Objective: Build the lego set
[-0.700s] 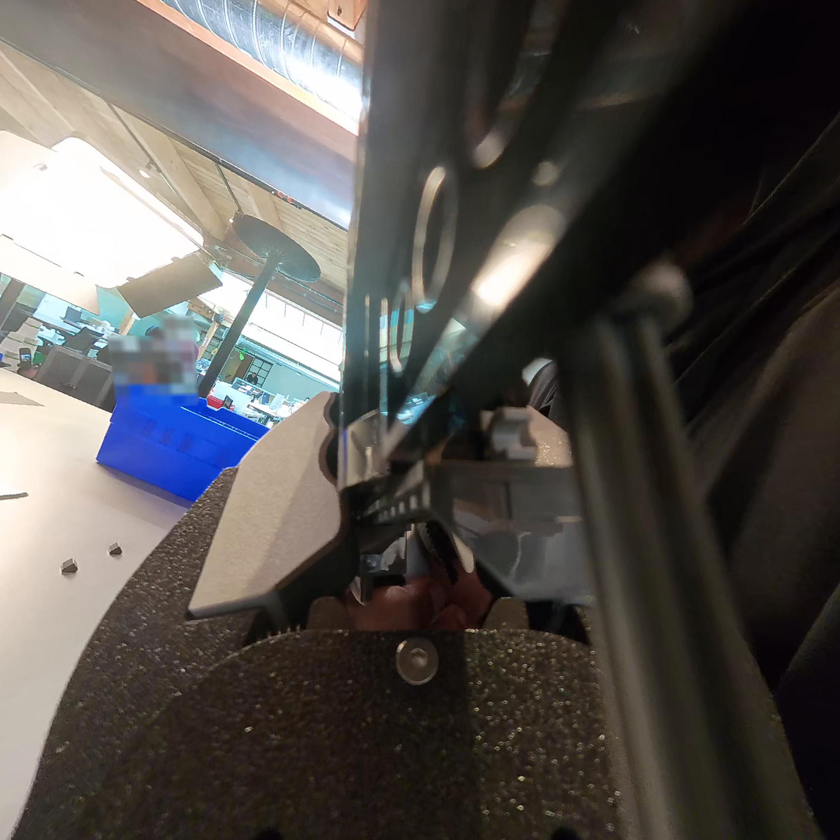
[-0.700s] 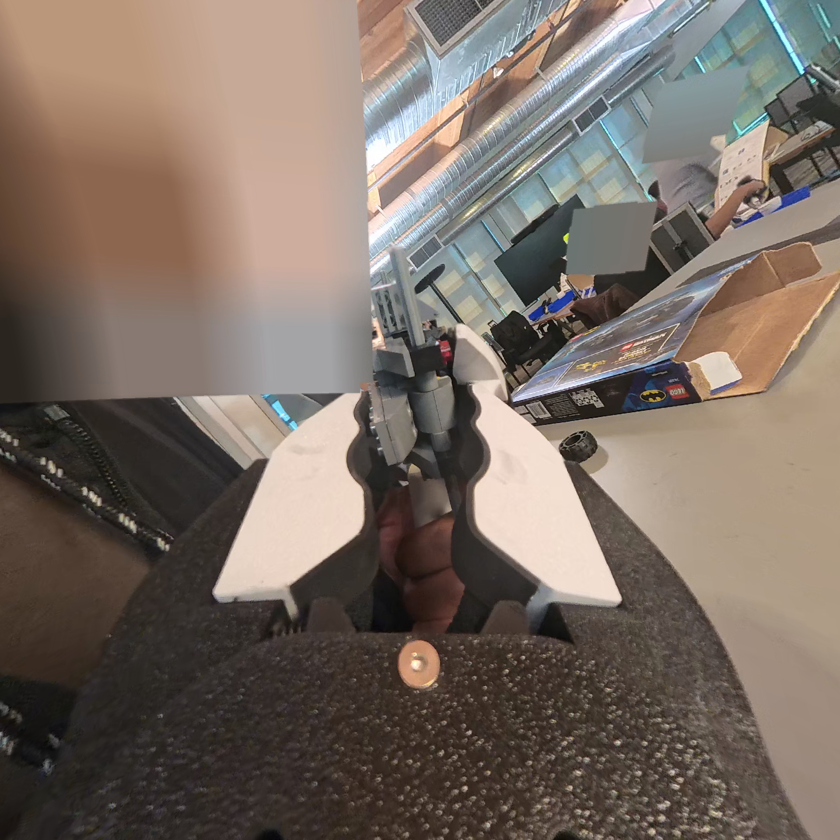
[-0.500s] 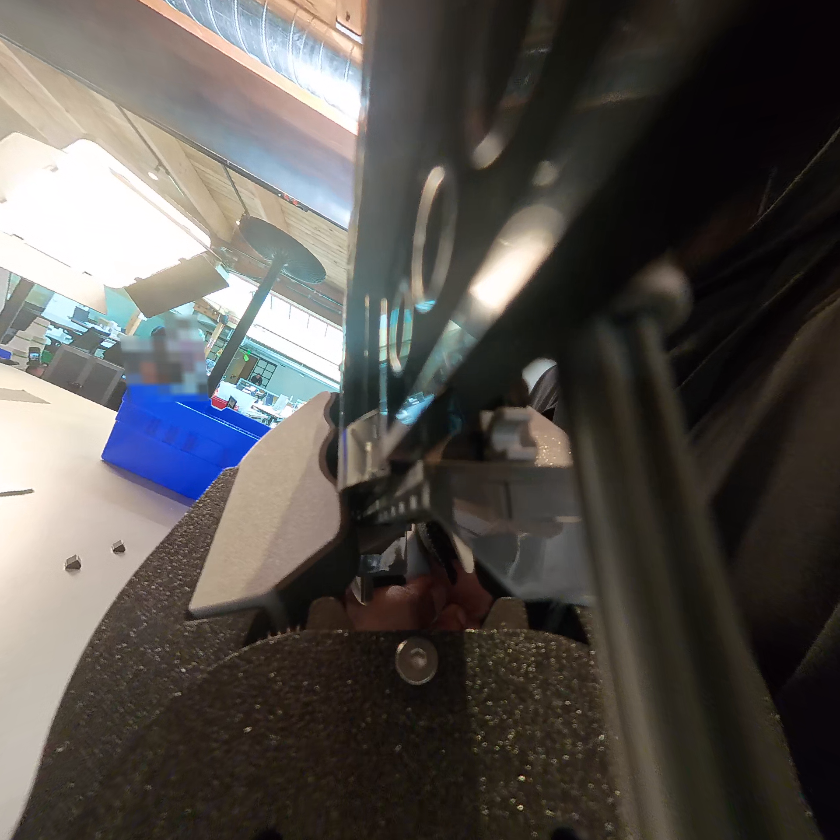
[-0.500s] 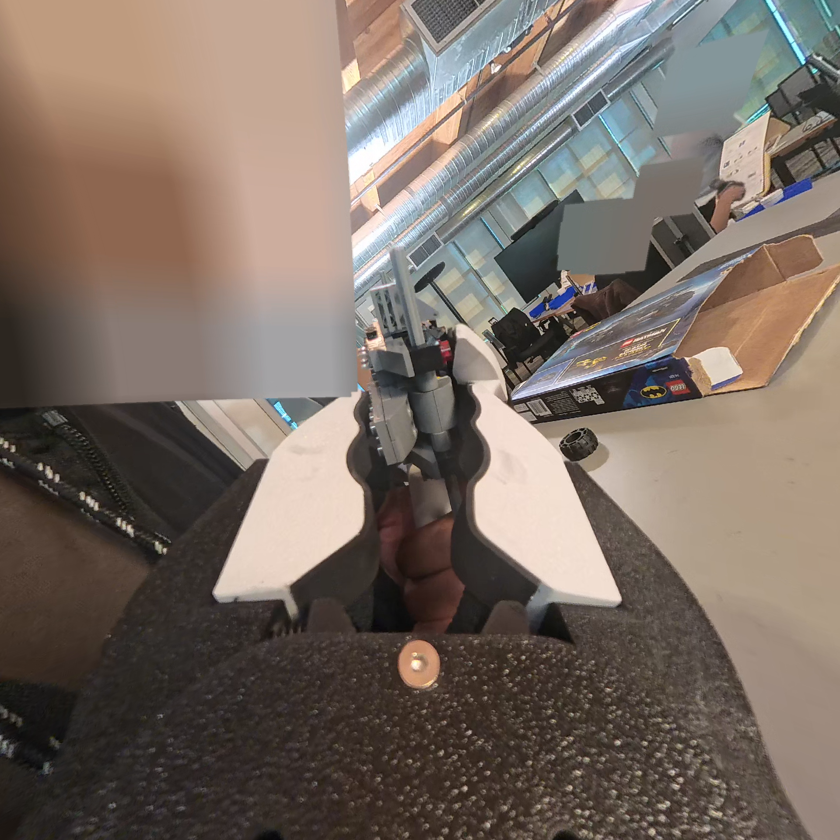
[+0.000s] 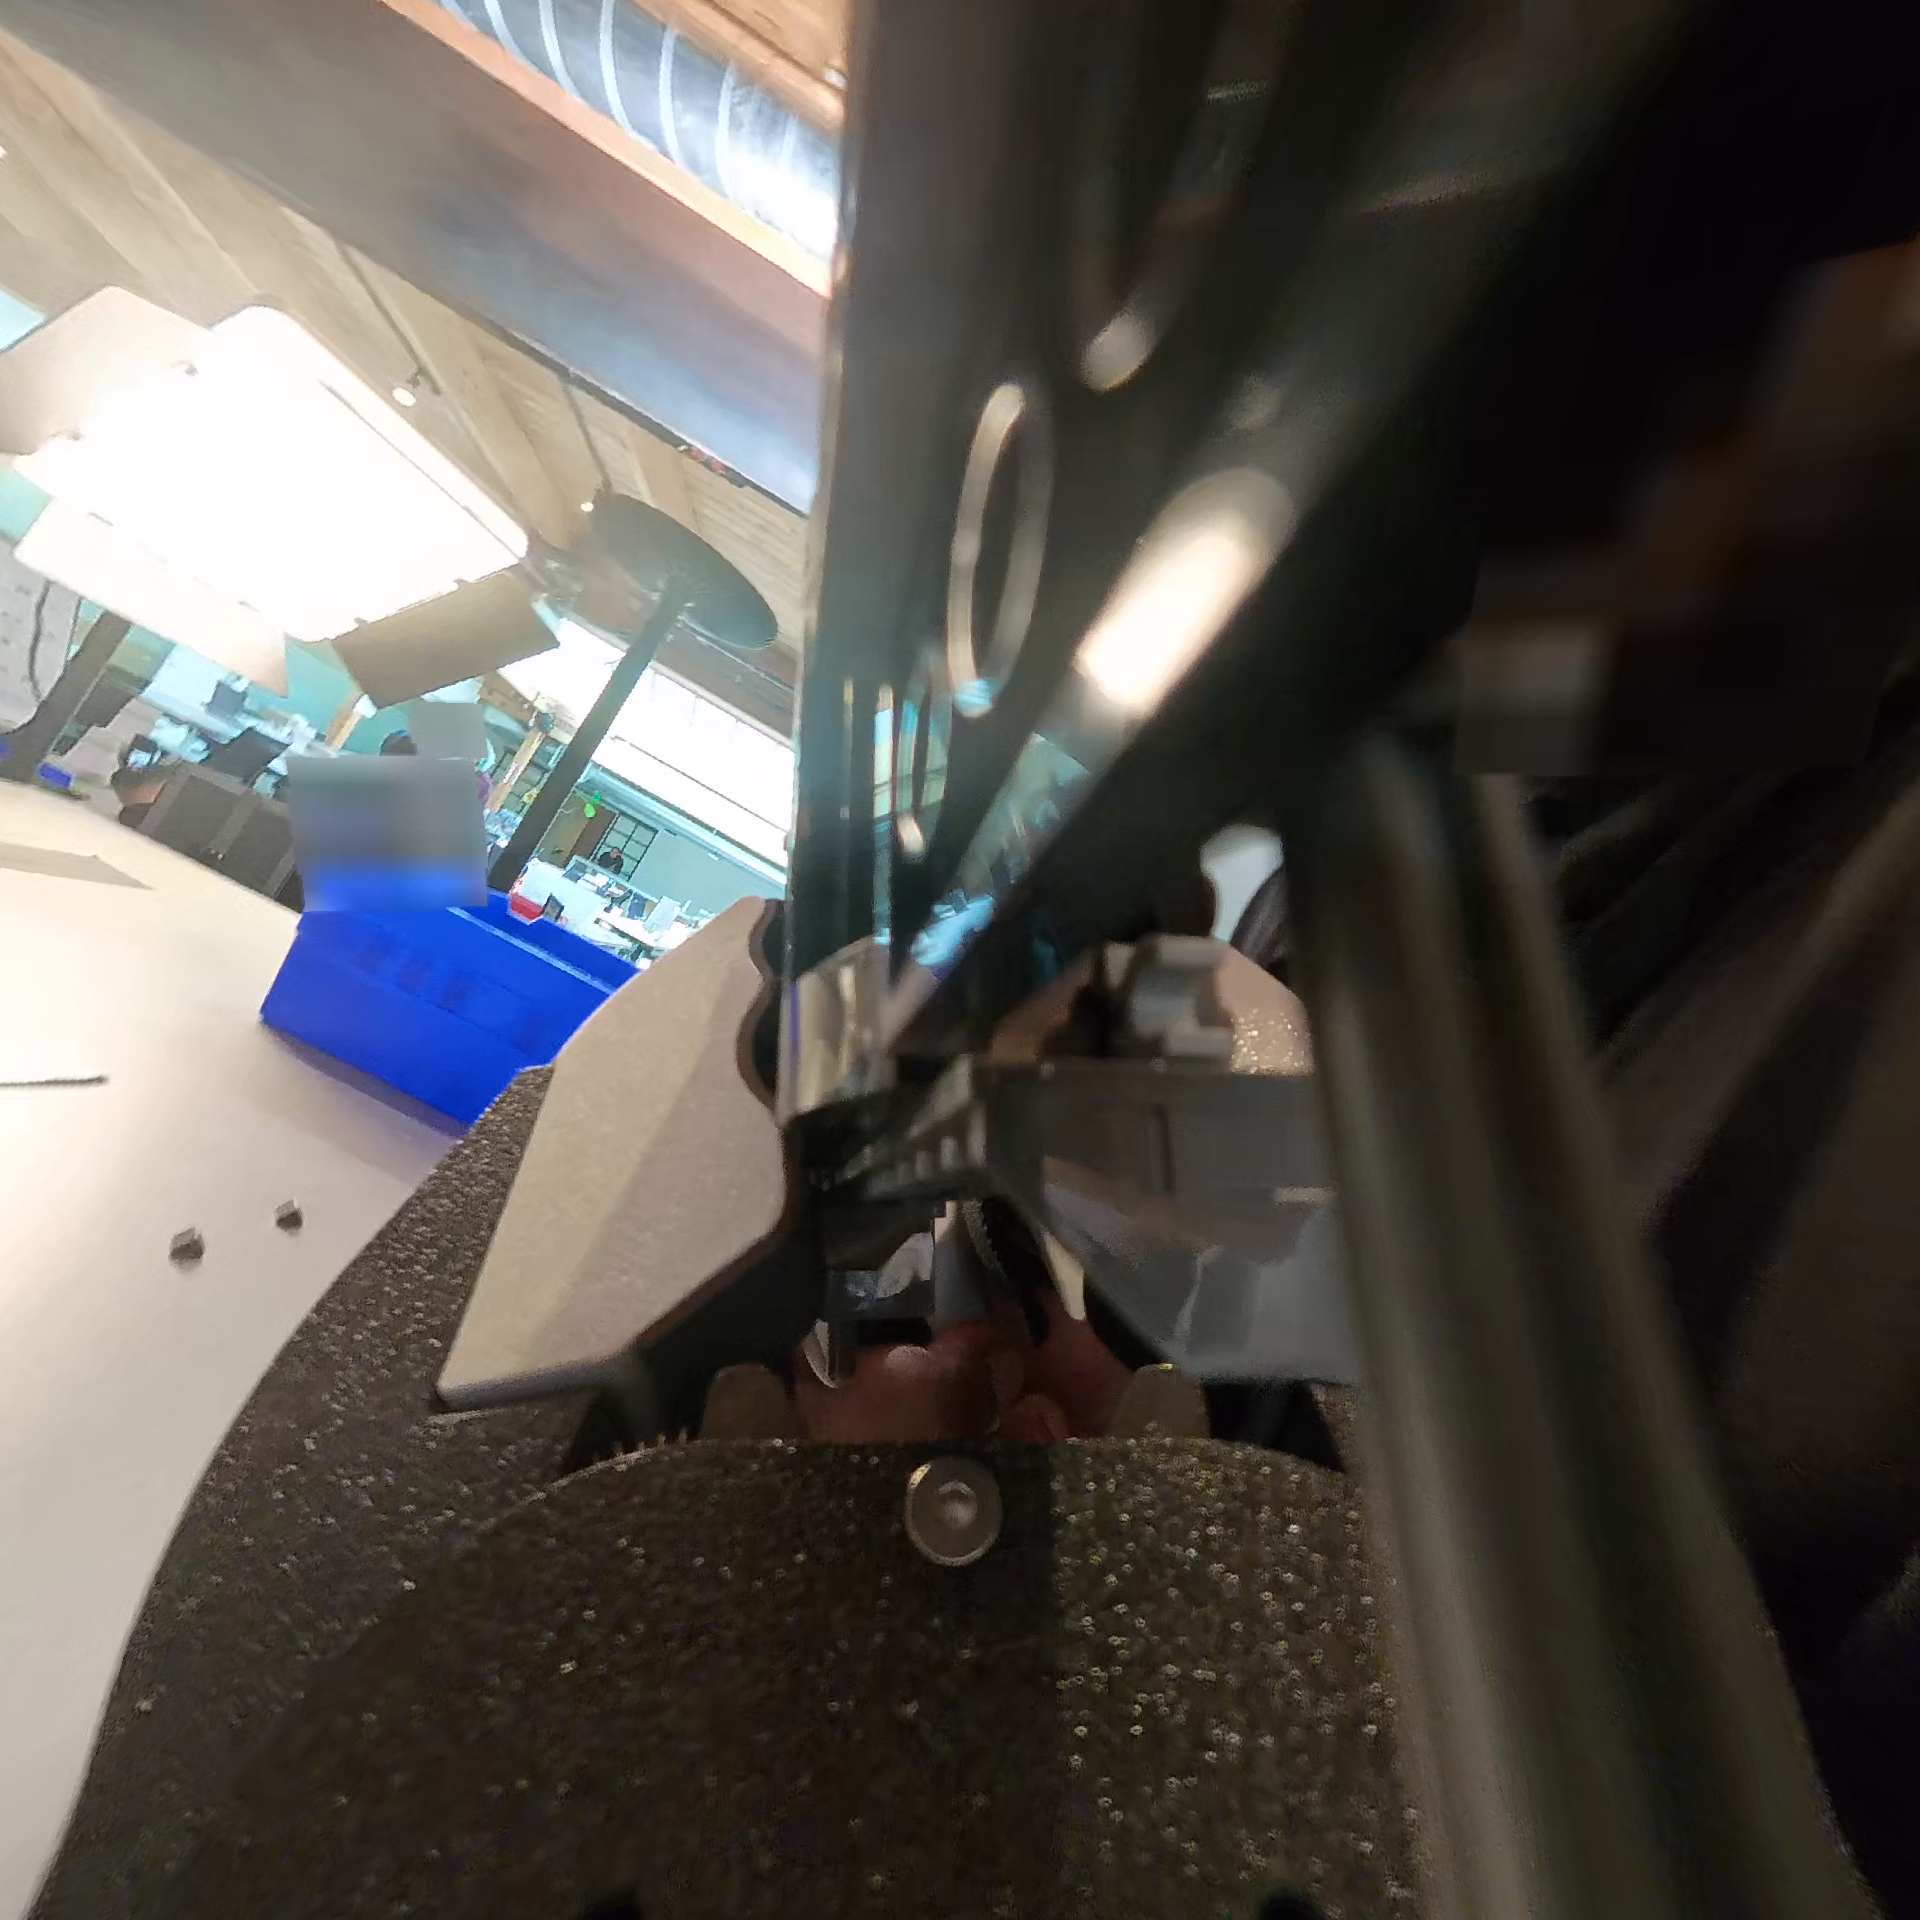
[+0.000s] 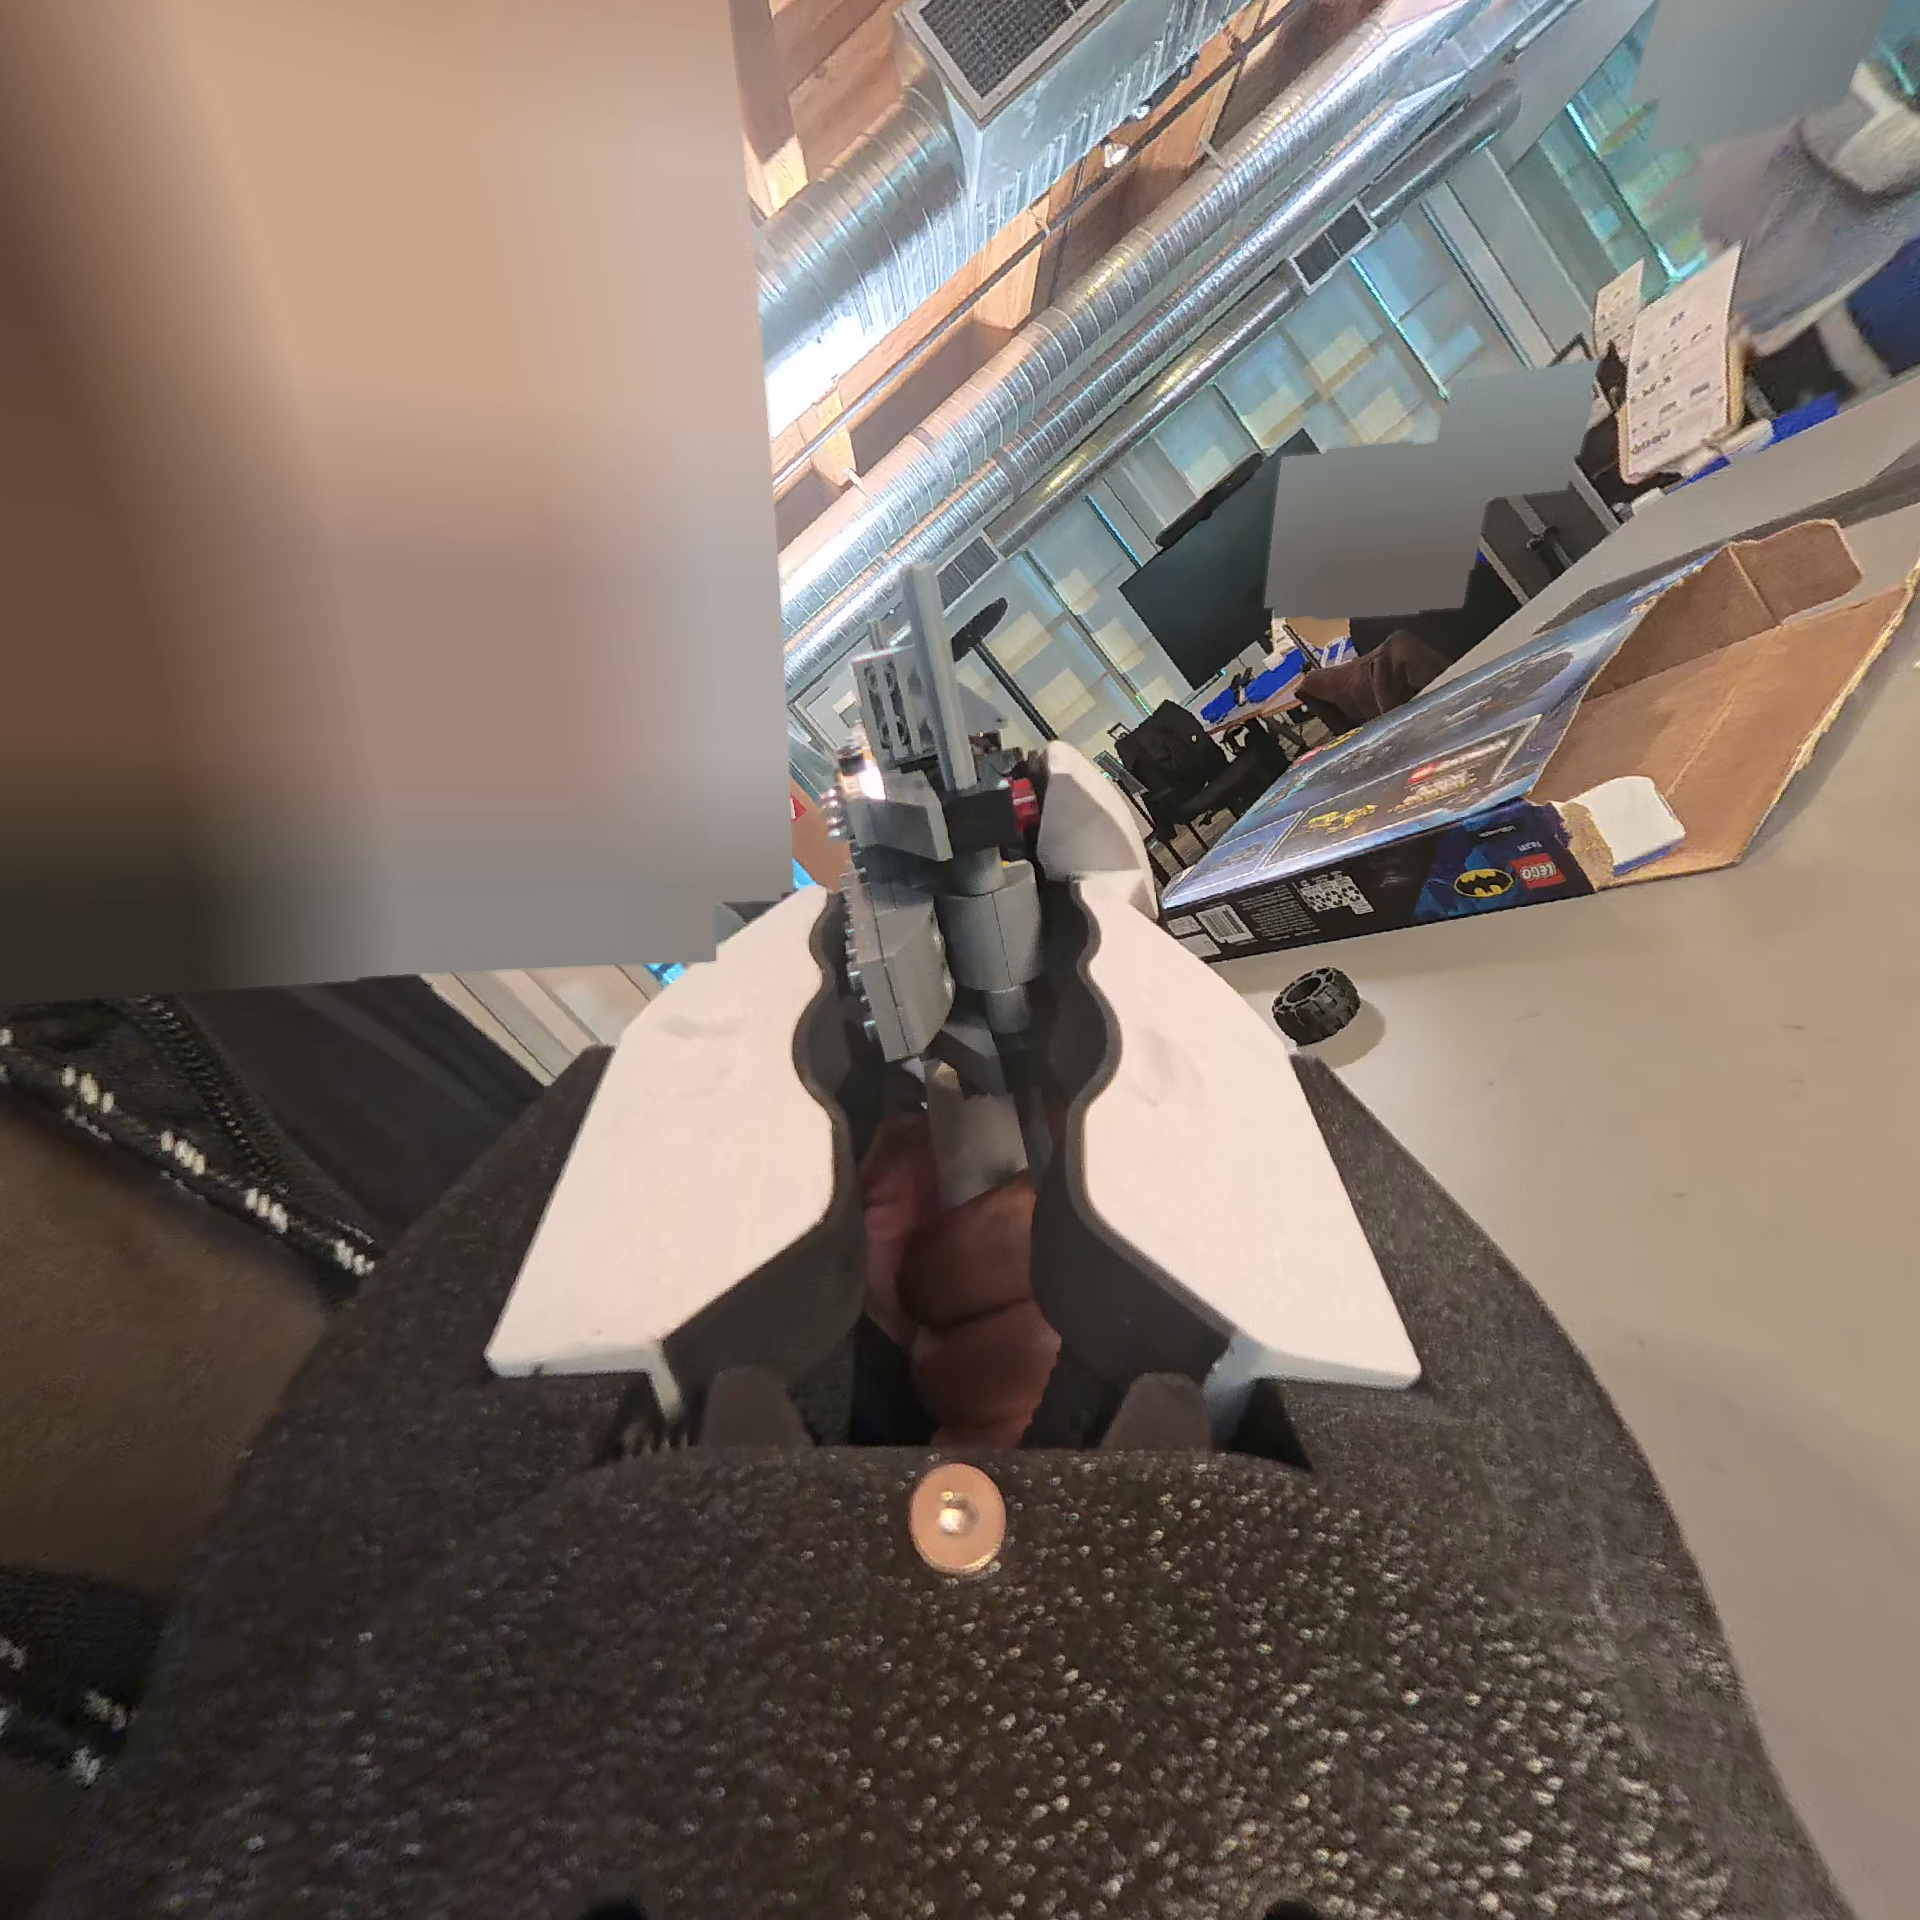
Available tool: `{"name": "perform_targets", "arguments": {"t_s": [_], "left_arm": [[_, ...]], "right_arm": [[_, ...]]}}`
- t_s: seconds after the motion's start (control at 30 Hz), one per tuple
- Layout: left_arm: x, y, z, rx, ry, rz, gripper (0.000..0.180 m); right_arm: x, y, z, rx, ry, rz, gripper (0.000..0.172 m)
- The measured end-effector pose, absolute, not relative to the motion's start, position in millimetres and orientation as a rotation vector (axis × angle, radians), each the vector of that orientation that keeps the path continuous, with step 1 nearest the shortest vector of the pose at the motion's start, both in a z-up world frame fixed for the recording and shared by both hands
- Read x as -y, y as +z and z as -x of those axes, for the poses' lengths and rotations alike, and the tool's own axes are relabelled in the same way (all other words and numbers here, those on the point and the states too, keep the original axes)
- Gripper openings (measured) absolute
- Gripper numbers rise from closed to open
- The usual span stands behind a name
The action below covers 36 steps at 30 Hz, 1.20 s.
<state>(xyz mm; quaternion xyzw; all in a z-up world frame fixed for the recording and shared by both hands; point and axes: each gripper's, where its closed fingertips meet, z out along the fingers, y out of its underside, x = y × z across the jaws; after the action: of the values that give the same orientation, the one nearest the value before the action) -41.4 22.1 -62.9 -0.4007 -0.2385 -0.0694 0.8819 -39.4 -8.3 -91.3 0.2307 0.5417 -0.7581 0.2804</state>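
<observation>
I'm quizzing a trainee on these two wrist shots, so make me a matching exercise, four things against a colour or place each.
Things:
1 bin
2 toy tyre
3 brick assembly
4 flattened box

Descriptions:
A grey, clamped between the right gripper's fingers
B blue, on the table in the left view
C black, loose on the table
D lying behind the tyre, cardboard flap open

Pairs: 1B, 2C, 3A, 4D

Pale table (image 6: 1621, 1143): printed box (image 6: 1455, 831), black tyre (image 6: 1328, 1006), blue bin (image 5: 416, 1013).

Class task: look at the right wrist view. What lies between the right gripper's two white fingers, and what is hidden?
A grey toy-brick assembly fills the right gripper, black and red pieces near its top. Its lower end is hidden.
</observation>
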Motion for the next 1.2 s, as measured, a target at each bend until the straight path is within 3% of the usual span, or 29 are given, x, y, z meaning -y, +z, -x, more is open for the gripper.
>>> {"name": "perform_targets", "arguments": {"t_s": [0.03,0.07,0.17,1.2], "left_arm": [[-22.0,-64.5,44.3,0.519,-0.17,0.822,0.065],[-21.8,-65.5,45.9,0.529,-0.176,0.809,0.067],[-18.1,-71.8,55.9,0.594,-0.171,0.777,0.048],[-18.5,-65.5,50.5,0.535,-0.258,0.756,0.053]], "right_arm": [[8.4,-93.2,42.7,-1.442,-2.018,-0.645,0.038],[8.2,-94.2,44.8,-1.43,-2.012,-0.656,0.038],[9.5,-98.7,46.8,-1.449,-1.987,-0.68,0.038],[1.9,-93.9,44.7,-1.467,-2.025,-0.601,0.035]]}}
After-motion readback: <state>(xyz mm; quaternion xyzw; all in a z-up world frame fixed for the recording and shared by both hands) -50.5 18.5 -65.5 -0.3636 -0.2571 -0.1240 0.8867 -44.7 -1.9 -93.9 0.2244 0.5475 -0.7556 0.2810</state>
